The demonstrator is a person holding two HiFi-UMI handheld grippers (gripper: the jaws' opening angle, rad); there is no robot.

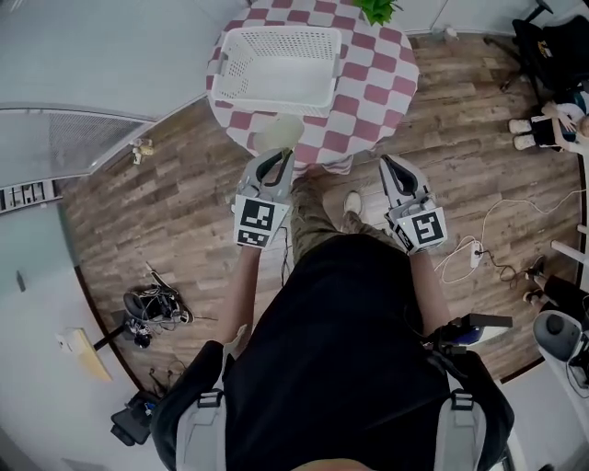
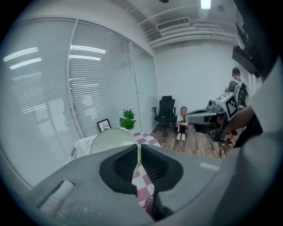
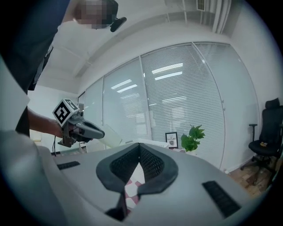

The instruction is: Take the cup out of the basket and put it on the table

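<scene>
Wood-plank floor (image 1: 138, 239) – largest item, runs all round the table.
Table (image 1: 368, 83) – round, pink/white check cloth, at top of head view.
Basket (image 1: 276, 97) – white plastic w/ perforated walls, sits on table's left half, nothing seen inside.
Office chair (image 1: 543, 46) – black, well to right of table.
L gripper (image 1: 283, 155) – at table's near edge, just in front of basket. Jaws closed on the cup's thin wall, one pad inside, one outside.
R gripper (image 1: 388, 164) – near table's front-right edge, off the cloth, level w/ the L one. Jaw tips meet, nothing between them.
Cable/gear heap (image 1: 152, 308) – on floor, well to front-left of table.
Cup (image 1: 278, 133) – pale green, translucent, out of basket, pinched by L gripper over table's near rim, just beside basket's front wall. Can't tell if it touches cloth.
Plant (image 1: 377, 9) – green, at table's far edge.
</scene>
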